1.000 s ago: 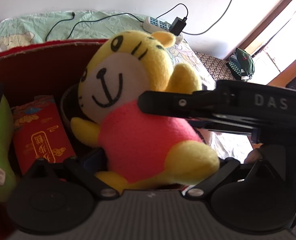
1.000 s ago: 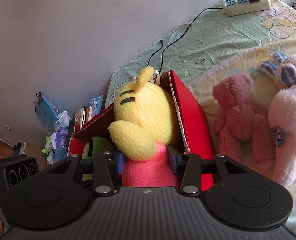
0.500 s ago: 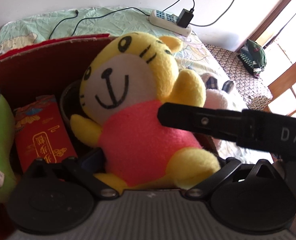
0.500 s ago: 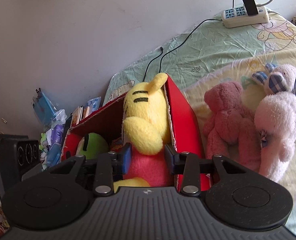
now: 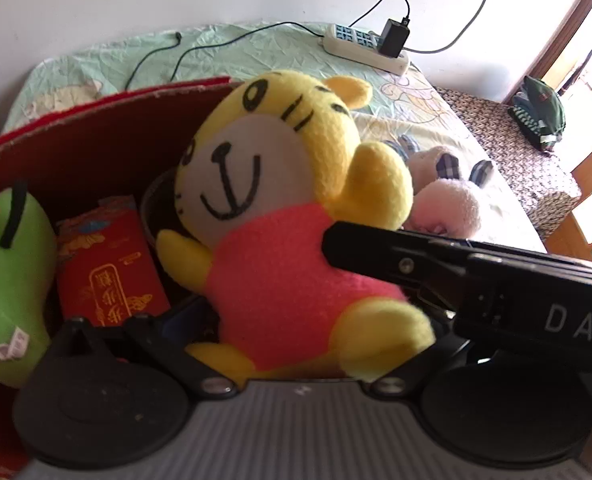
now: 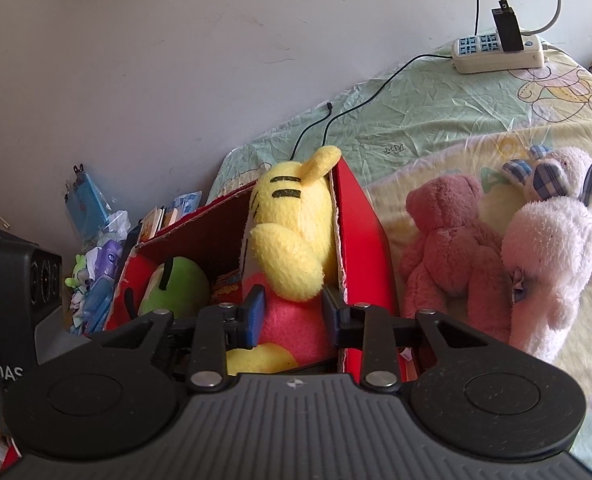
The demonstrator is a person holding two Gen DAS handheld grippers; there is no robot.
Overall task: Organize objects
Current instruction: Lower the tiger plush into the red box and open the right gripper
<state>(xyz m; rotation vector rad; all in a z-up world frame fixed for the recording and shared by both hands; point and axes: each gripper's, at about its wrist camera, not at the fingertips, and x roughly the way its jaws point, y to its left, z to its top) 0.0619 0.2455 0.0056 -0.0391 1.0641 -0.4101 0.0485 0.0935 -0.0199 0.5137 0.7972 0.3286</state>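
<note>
Right tongs (image 6: 292, 316) clamped on tiger (image 6: 292, 240) at its pink belly, blue pads pressing both flanks. Left tongs (image 5: 232, 344) spread wide around tiger's legs, not pinching; one finger visible, far one hidden behind the plush. Tiger sits upright inside red box (image 6: 360, 216), against the right wall, head above the rim. Beside it: green plush (image 5: 8, 280), red packet (image 5: 108, 272), dark round container behind. To finish well: press down till seated, open right tongs fully, back straight out so fleece doesn't drag. Keep left tongs clear of the packet. Pink bear (image 6: 452, 248) and white bunny (image 6: 552, 240) waiting on bed (image 6: 416, 100), probably next.
</note>
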